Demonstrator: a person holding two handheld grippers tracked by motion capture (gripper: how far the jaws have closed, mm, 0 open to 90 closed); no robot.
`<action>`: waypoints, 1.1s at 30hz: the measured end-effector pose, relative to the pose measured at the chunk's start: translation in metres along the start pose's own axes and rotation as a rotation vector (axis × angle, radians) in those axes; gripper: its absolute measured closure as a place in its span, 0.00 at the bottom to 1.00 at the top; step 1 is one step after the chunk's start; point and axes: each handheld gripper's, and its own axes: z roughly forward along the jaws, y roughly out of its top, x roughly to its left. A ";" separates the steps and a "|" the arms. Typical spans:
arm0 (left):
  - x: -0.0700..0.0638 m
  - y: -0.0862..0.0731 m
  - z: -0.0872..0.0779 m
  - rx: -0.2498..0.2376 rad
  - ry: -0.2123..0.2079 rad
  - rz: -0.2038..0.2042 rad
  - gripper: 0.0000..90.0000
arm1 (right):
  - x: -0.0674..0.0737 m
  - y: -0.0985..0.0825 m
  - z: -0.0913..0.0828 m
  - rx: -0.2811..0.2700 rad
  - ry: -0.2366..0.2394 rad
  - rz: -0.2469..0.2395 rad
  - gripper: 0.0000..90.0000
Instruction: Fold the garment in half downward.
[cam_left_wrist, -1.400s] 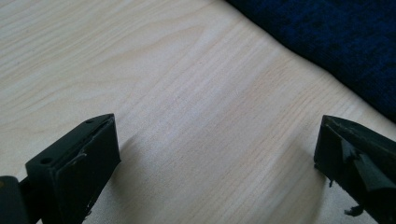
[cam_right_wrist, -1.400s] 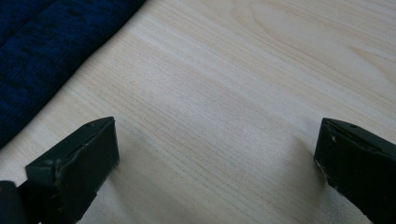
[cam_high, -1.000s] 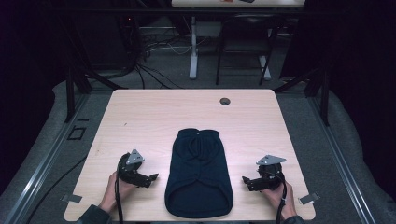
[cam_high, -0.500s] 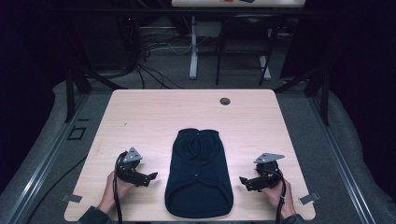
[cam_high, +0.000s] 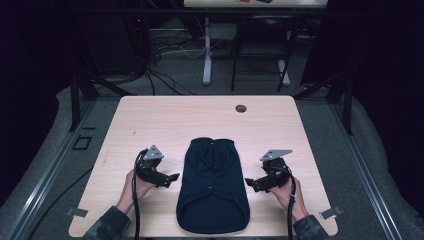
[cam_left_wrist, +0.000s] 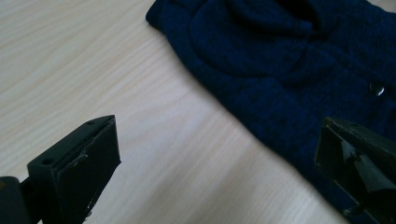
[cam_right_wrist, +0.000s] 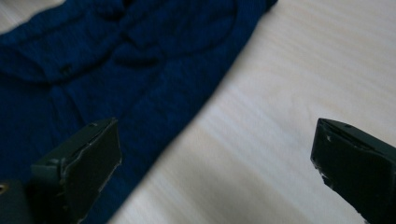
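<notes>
A dark navy knitted garment (cam_high: 212, 185) lies flat on the light wooden table (cam_high: 200, 117), its hem toward the near edge. My left gripper (cam_high: 171, 178) rests on the table just left of the cloth, jaws wide open and pointing at its edge. In the left gripper view the garment (cam_left_wrist: 289, 70) with a small snap button (cam_left_wrist: 376, 88) spreads ahead, and the right jaw overlaps its edge. My right gripper (cam_high: 250, 183) sits just right of the cloth, open too. The right gripper view has the garment (cam_right_wrist: 116, 60) under its left jaw, bare wood under the other.
A round cable hole (cam_high: 241, 108) sits near the table's far edge. Bare wood spreads beyond the garment and to both sides. Dark floor, cables (cam_high: 165, 80) and table legs (cam_high: 207, 52) lie behind the table. A person's hands and sleeves come in at the bottom.
Both grippers have drawn slightly inward toward the garment's sides and a little nearer the front edge. The garment has not moved.
</notes>
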 end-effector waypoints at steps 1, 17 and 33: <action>0.000 0.003 0.001 0.002 -0.006 -0.004 0.00 | 0.000 0.004 0.001 -0.010 0.006 0.006 0.02; 0.006 0.061 0.028 0.035 -0.058 0.046 0.00 | -0.015 0.053 0.024 -0.018 0.089 0.019 0.02; 0.031 0.087 0.065 0.103 -0.066 -0.014 0.01 | -0.028 0.090 0.055 0.074 0.108 0.014 0.13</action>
